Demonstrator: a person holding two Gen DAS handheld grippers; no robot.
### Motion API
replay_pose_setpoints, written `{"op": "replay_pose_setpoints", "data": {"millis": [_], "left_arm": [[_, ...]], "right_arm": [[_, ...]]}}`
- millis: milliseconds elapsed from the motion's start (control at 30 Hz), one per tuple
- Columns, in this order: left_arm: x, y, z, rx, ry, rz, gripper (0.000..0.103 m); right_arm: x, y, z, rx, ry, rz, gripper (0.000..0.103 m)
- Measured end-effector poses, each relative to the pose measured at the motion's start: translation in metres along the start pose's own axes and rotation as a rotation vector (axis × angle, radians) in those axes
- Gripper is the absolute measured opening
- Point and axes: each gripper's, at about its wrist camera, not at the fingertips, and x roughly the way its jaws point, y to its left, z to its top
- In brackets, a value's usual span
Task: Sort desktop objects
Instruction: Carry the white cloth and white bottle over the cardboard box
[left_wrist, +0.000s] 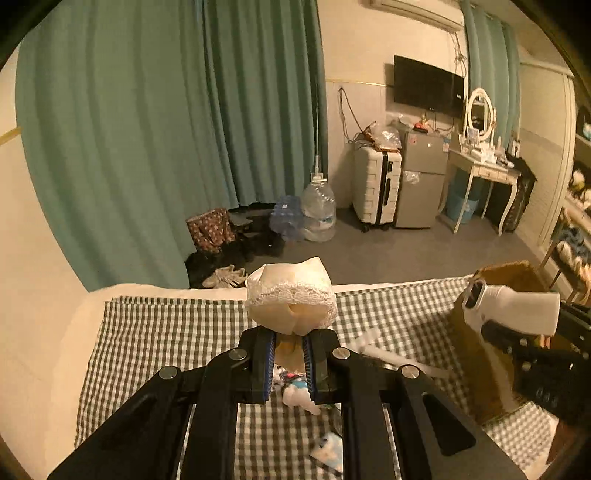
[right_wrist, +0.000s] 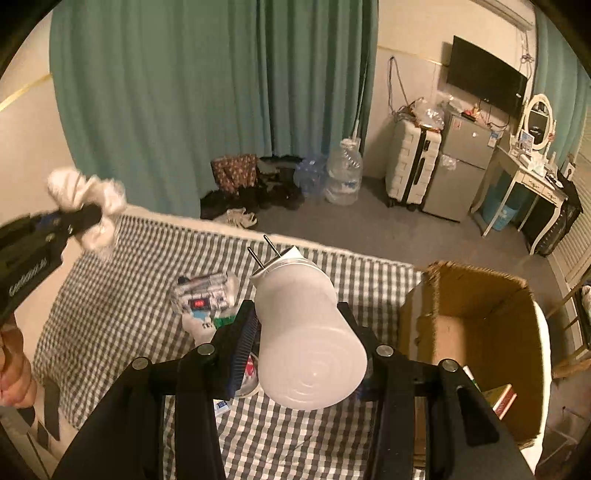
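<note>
**Both claws loaded and lifted over the checked cloth**

The checked cloth (right_wrist: 314, 435) spreads below both claws and carries what is left to sort. Just right of the right claw stands the open cardboard box (right_wrist: 476, 332), with books showing low inside it; it is likely the place where picked things go, which would explain why it sits within easy reach of that hand.

The right gripper (right_wrist: 303, 350) is clamped on a white plug-in lamp (right_wrist: 310, 332). Its jaws stand partly apart because the lamp's rounded body fills the gap between them. The domed face points back toward the camera and the two metal prongs point away, so the pads press on the broad plastic sides, not the pins. From the left wrist view the lamp (left_wrist: 513, 306) hangs off to the right, beside the box.

The left gripper (left_wrist: 290, 354) is pinched tight on a cream lace-trimmed fabric bundle (left_wrist: 291, 295). The jaws are nearly together since soft cloth squashes thin, and the bulk bulges out beyond the fingertips. In the right wrist view that bundle (right_wrist: 88, 206) is held up at far left, above the cloth's edge.

Beneath and just ahead of the right claw lies a small heap of packets and wrappers (right_wrist: 207, 295), not yet picked.
</note>
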Motion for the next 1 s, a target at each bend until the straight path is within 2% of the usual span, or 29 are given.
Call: {"op": "replay_pose_setpoints", "data": {"millis": [267, 433, 567, 700, 833, 1000], "left_arm": [[-0.045, 0.021, 0.039, -0.093, -0.071, 0.003, 0.013], [-0.068, 0.015, 0.059, -0.076, -0.114, -0.009, 0.013], [-0.079, -0.001, 0.077, -0.016, -0.158, -0.008, 0.013], [-0.071, -0.019, 0.089, -0.015, -0.159, -0.049, 0.013], [-0.047, -0.047, 0.089, -0.016, -0.139, -0.094, 0.013], [-0.021, -0.089, 0.085, -0.002, -0.109, -0.164, 0.013]], "right_arm": [[-0.046, -0.023, 0.029, 0.059, -0.085, 0.019, 0.043], [-0.069, -0.030, 0.034, 0.039, -0.097, -0.008, 0.043], [-0.081, -0.042, 0.040, -0.001, -0.080, -0.054, 0.043], [-0.093, -0.063, 0.049, -0.001, -0.077, -0.099, 0.043], [-0.104, -0.084, 0.047, 0.036, -0.090, -0.113, 0.043], [-0.089, -0.110, 0.036, 0.045, -0.077, -0.163, 0.043]]}}
